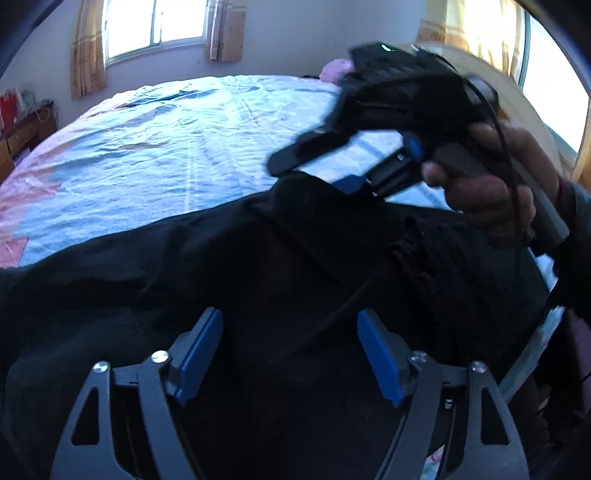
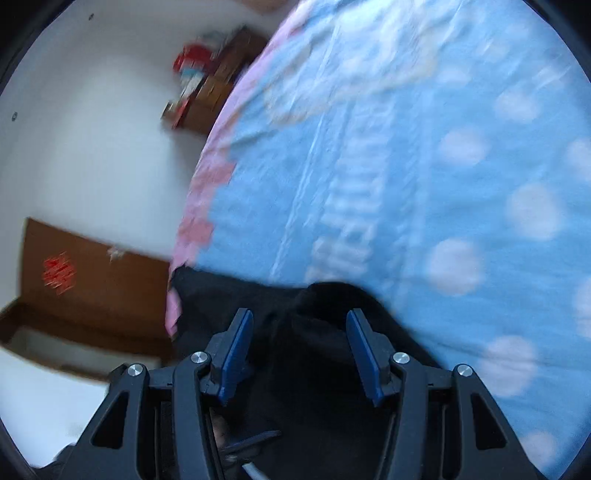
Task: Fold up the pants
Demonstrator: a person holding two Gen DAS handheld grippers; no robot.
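The black pants (image 1: 229, 266) lay across the near edge of the bed (image 1: 177, 140), dark against a pale blue sheet (image 2: 406, 166) with white dots and a pink border, and part of the cloth was bunched into a ridge toward the right side. The left gripper (image 1: 290, 350) hung just over the trousers, its jaws spread wide with blue pads (image 1: 380, 354) well apart and nothing pinched between them; only flat black cloth showed beneath. The right gripper (image 1: 369, 162) came in from the right, held in a person's hand (image 1: 487, 184) with a dark sleeve behind it and a thin black cable (image 1: 506, 147) looping over the knuckles. From its own camera the right jaws stood about half open, one blue pad on either side of a raised hump of the pants, though I could not tell whether the pads pressed on it, the view being smeared with motion. Beyond the bed stood a curtained window (image 1: 155, 26), a wooden cabinet (image 1: 22, 136) against the wall, and a brown cardboard box (image 2: 92, 280) on the floor.
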